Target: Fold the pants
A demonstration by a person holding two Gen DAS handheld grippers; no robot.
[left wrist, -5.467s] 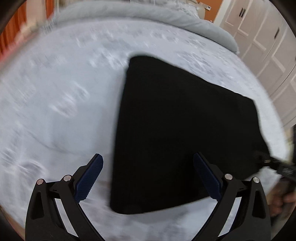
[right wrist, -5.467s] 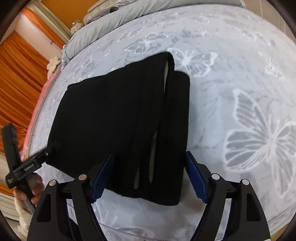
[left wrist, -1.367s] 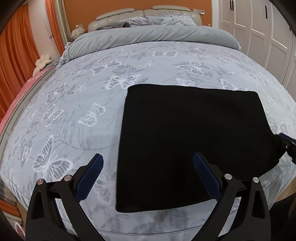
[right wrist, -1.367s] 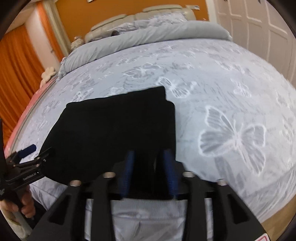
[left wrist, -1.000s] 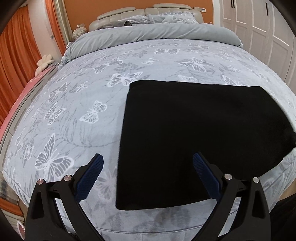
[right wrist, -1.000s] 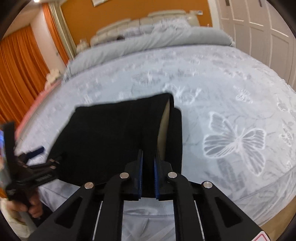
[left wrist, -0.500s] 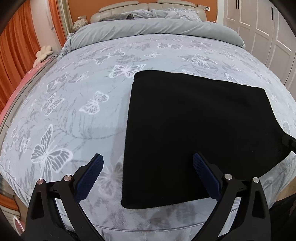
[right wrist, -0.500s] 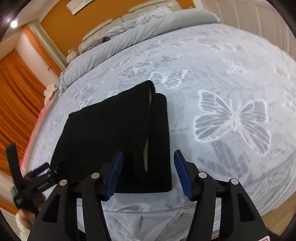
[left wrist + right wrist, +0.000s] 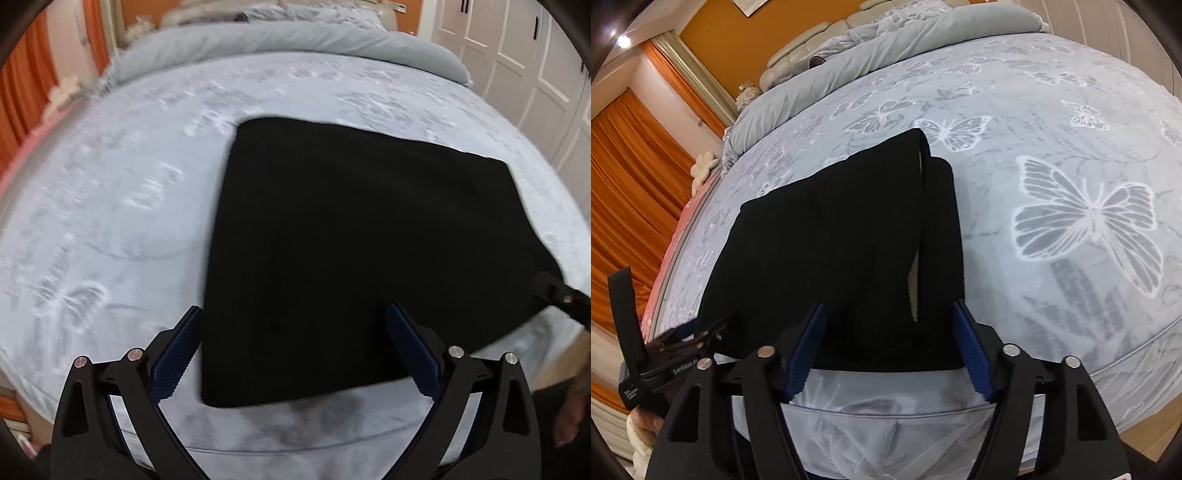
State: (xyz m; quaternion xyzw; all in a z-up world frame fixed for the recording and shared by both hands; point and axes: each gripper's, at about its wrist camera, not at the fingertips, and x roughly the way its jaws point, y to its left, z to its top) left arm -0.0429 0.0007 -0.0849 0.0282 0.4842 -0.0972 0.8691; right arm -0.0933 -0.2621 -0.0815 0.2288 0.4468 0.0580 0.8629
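Note:
Black pants lie folded into a flat rectangle near the front edge of the bed. My left gripper hangs open above their near left corner, pads clear of the cloth. In the right wrist view the pants show stacked layers with a pale lining in the gap. My right gripper is over their near right edge; its jaws are opening, the cloth lies between them and the pads do not press on it. Each gripper shows in the other's view: the right gripper and the left gripper.
The bed cover is pale grey with white butterflies, and its front edge drops off just below the grippers. A grey duvet lies at the head. Orange curtains hang left, white wardrobe doors stand right. A hand holds the left gripper.
The right gripper's jaws went from shut at the pants' near edge to wide apart, and it dipped toward the cloth. The left gripper stayed open and tilted downward a little.

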